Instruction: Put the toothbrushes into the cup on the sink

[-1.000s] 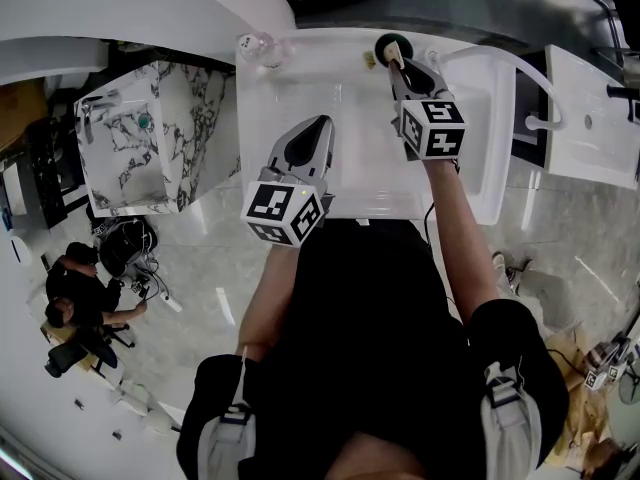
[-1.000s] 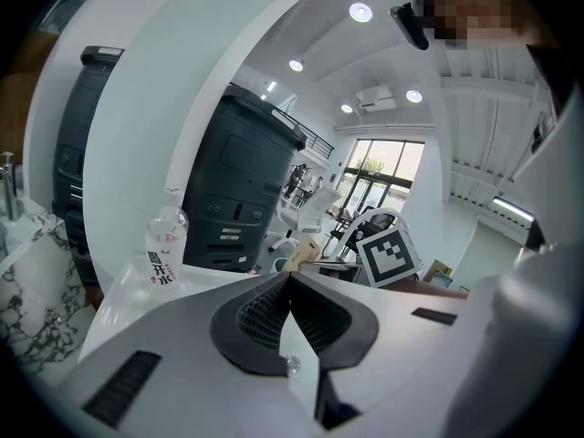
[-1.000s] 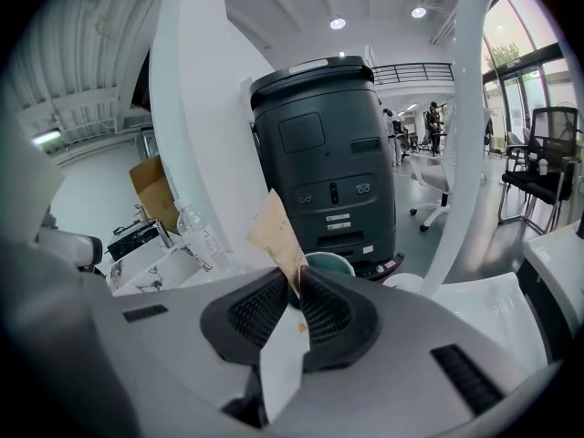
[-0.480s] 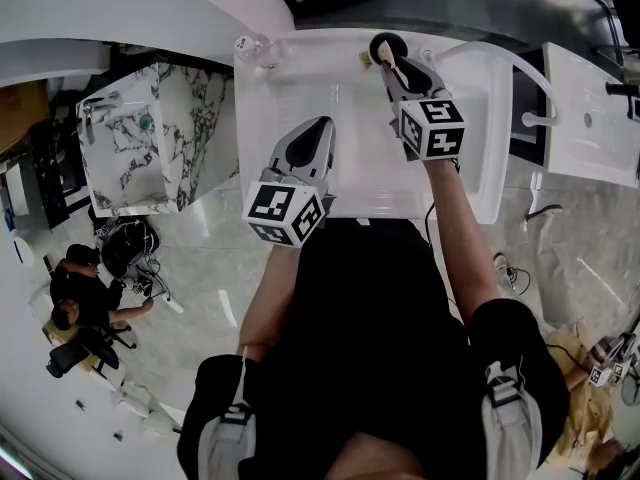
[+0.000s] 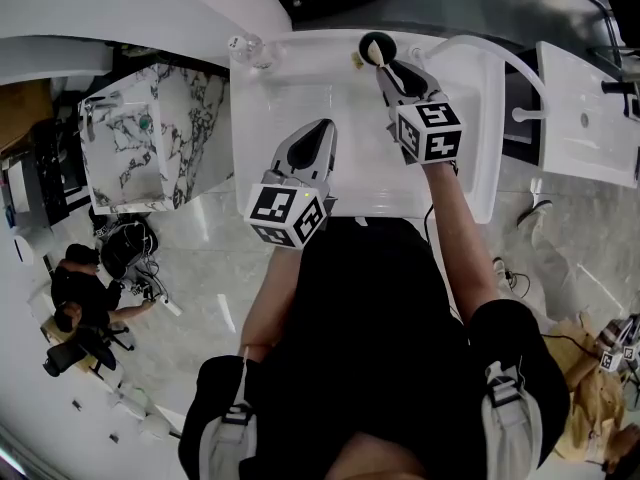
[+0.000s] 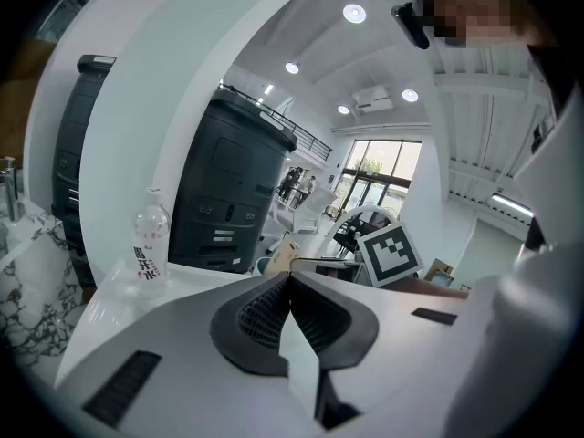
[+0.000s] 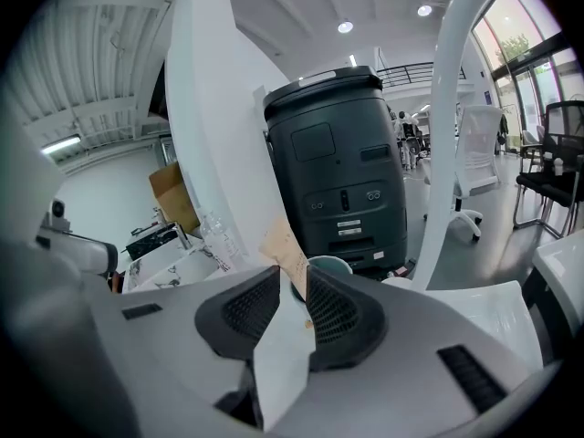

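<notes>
**A bathroom mock-up inside an open office hall**

A white sink (image 5: 300,108), a marble-patterned vanity (image 5: 150,138) and a second white basin (image 5: 590,118) stand apart on a glossy tiled floor (image 5: 220,268), without bathroom walls around them. Around them are recessed ceiling lights (image 6: 354,13), tall windows (image 6: 379,167), a white office chair (image 7: 474,172), a large dark grey machine (image 7: 342,162) and a person crouched on the floor (image 5: 85,303).

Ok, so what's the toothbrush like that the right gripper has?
The toothbrush is a flat tan pack, paper by the look, with small dark print. The right gripper is shut on its lower part, so it sticks out ahead, leaning left. Its far end is by the rim of the dark round cup on the white sink.
</notes>
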Motion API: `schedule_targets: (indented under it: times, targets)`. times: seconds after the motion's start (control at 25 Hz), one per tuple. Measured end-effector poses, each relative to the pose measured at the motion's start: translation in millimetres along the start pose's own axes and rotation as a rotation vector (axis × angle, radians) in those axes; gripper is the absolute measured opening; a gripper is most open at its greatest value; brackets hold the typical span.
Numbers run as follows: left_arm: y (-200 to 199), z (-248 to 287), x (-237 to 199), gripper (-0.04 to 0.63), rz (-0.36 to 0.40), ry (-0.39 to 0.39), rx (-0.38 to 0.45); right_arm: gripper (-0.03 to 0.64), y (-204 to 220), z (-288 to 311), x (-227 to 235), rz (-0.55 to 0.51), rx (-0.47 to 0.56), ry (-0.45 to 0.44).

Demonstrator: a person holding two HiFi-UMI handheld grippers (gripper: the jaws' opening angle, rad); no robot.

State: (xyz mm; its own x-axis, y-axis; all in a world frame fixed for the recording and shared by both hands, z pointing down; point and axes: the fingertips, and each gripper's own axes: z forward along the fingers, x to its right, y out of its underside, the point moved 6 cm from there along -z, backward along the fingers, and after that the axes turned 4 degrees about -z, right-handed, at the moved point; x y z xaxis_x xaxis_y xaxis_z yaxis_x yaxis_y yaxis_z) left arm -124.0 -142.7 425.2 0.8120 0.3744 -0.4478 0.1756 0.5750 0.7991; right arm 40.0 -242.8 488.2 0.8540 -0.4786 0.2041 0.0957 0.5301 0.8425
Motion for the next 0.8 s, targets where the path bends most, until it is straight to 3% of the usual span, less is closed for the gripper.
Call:
schedule_targets:
  times: [0.8]
  targets:
    - [22.2, -17.1, 68.1, 0.014, 0.017, -0.060, 0.077, 0.091, -5.1, -68.0, 9.5, -0.043, 0.085, -0.075]
